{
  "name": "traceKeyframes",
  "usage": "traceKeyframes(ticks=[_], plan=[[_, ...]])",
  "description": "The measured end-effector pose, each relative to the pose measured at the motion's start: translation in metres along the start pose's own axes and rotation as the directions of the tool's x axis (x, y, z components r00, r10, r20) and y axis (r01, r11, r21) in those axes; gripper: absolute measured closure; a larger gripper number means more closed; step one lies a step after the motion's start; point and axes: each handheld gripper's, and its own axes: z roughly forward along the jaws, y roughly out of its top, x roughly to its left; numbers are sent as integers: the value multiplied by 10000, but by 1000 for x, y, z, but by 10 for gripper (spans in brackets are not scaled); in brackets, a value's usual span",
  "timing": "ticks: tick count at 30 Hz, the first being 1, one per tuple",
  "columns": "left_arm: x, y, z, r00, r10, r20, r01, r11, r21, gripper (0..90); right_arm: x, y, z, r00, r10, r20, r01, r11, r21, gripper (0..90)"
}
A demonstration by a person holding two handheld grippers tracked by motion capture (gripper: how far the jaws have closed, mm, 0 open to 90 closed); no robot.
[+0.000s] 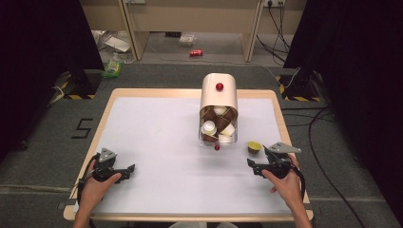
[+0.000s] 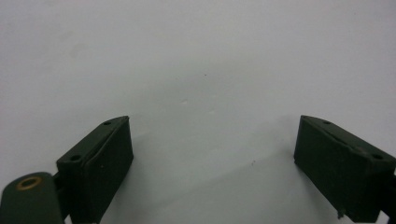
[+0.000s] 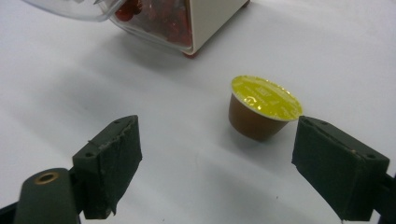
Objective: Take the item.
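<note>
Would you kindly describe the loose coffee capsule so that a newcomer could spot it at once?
Start at the cream capsule dispenser with a red knob, standing mid-table on the white mat. Just right of its clear front, ahead of the right gripper, sits one coffee capsule. Unlike those stacked inside, it stands alone, brown-bodied with a yellow foil lid.

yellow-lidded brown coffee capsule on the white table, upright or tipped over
Upright: the brown coffee capsule stands on its narrow base with its yellow foil lid facing up, apart from the open right tool.

Brown yellow-lidded coffee capsule, upright on the white tabletop
</note>
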Motion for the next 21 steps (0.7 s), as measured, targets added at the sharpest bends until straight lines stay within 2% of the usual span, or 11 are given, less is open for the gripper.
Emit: traceKeyframes(ticks=[21], plan=[[0, 0, 0, 10000, 1, -1, -1, 10000, -2, 110, 5, -23, -15, 10000, 45, -4, -45, 9999, 129, 162]])
